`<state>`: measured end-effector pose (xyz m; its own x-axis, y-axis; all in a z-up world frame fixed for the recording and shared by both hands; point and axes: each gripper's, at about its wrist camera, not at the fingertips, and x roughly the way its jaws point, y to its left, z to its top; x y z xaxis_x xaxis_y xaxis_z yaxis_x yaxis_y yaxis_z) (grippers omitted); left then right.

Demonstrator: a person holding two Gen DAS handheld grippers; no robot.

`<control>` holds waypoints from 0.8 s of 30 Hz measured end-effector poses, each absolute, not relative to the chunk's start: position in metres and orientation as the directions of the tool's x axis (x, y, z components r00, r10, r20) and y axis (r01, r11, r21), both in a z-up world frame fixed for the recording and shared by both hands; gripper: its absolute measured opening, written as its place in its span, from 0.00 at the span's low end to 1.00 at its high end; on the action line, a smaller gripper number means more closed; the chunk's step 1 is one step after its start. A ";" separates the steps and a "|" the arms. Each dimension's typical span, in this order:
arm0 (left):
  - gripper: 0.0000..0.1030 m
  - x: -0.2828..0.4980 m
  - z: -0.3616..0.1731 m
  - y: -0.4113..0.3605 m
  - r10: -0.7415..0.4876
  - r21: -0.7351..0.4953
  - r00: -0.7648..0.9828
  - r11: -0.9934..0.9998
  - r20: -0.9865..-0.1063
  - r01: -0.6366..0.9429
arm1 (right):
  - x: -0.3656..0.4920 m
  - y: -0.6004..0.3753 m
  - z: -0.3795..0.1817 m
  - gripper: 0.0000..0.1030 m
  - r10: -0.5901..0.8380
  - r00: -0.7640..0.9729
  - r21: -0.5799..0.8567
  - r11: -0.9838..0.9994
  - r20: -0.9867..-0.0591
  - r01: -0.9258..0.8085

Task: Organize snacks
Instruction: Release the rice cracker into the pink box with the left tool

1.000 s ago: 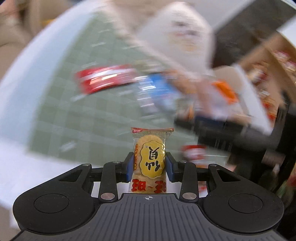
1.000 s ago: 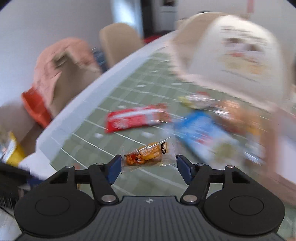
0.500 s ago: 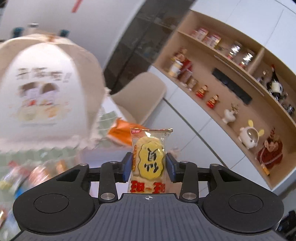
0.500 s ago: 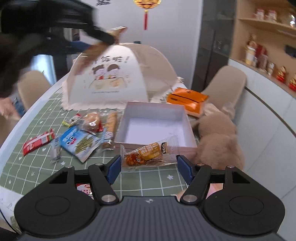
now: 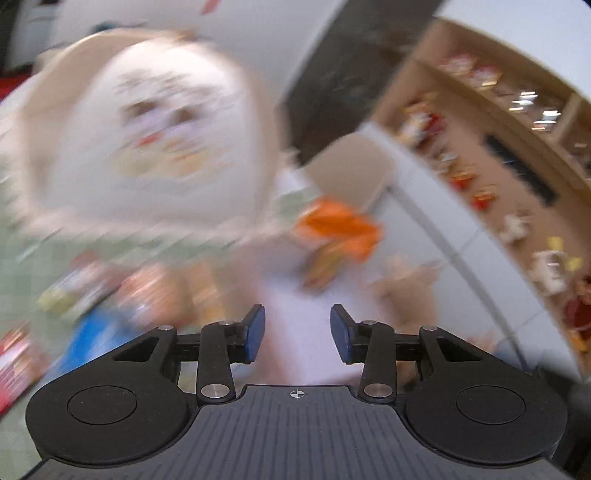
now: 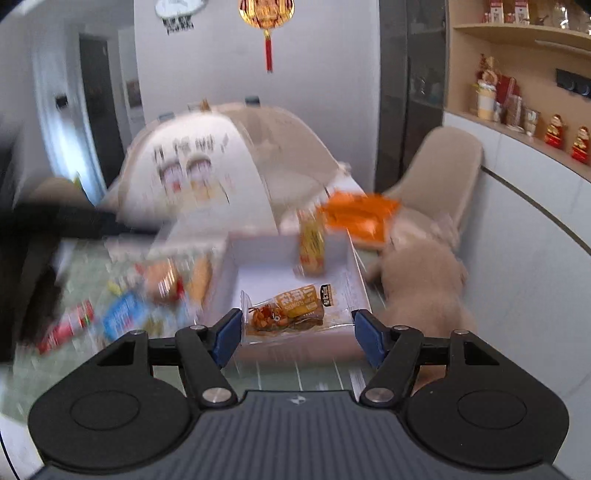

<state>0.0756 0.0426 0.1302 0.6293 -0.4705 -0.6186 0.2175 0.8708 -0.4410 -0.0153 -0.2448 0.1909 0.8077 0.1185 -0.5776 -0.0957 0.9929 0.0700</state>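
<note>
Over the white box (image 6: 343,266): left gripper (image 5: 297,330) just let go, cracker packet (image 6: 312,245) dropping in; right gripper (image 6: 295,328) clenched on orange packet (image 6: 291,308), next.

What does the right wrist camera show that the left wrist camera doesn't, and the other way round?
Only the right wrist view: the right claw gripping a clear packet of orange snack, and a gold hanging lantern with a red tassel.
Only the left wrist view: the left claw, whose jaws have just been opening, with nothing between them.
Both, though the left view is more blurred: the beige dome-shaped food cover, the flat orange packet, the beige chair and the wooden wall shelf.
</note>
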 end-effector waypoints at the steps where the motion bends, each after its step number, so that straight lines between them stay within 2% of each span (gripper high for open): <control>1: 0.42 0.067 0.123 0.055 -0.433 -0.424 0.624 0.889 -0.651 0.174 | 0.001 -0.245 0.199 0.65 0.134 0.808 0.084 0.991 -0.574 -0.104; 2: 0.42 0.057 0.115 0.069 -0.388 -0.403 0.618 0.907 -0.684 0.123 | 0.019 -0.244 0.204 0.67 0.146 0.802 0.100 0.989 -0.579 -0.108; 4: 0.42 0.038 0.100 0.097 -0.313 -0.368 0.607 0.929 -0.731 0.036 | 0.059 -0.241 0.209 0.84 0.164 0.773 0.133 0.986 -0.613 -0.104; 5: 0.42 0.026 0.092 0.111 -0.284 -0.356 0.605 0.935 -0.744 0.002 | 0.075 -0.239 0.208 0.87 0.164 0.756 0.137 0.986 -0.634 -0.099; 9: 0.42 -0.005 0.075 0.149 -0.203 -0.308 0.592 0.948 -0.780 -0.080 | 0.104 -0.220 0.198 0.87 0.091 0.732 0.048 0.996 -0.675 -0.079; 14: 0.42 -0.017 0.052 0.170 -0.179 -0.291 0.544 0.949 -0.820 -0.125 | 0.075 -0.210 0.169 0.88 0.183 0.671 0.140 0.983 -0.719 -0.118; 17: 0.42 -0.013 0.054 0.174 -0.183 -0.303 0.555 0.944 -0.812 -0.132 | 0.039 -0.202 0.144 0.88 0.163 0.647 0.100 0.986 -0.745 -0.133; 20: 0.42 0.006 0.064 0.172 -0.185 -0.290 0.587 0.953 -0.788 -0.089 | 0.000 -0.196 0.123 0.88 0.121 0.635 0.033 0.988 -0.763 -0.149; 24: 0.42 0.042 0.070 0.169 -0.133 -0.109 0.597 0.991 -0.791 0.077 | -0.041 -0.191 0.106 0.88 0.063 0.626 -0.047 0.986 -0.778 -0.157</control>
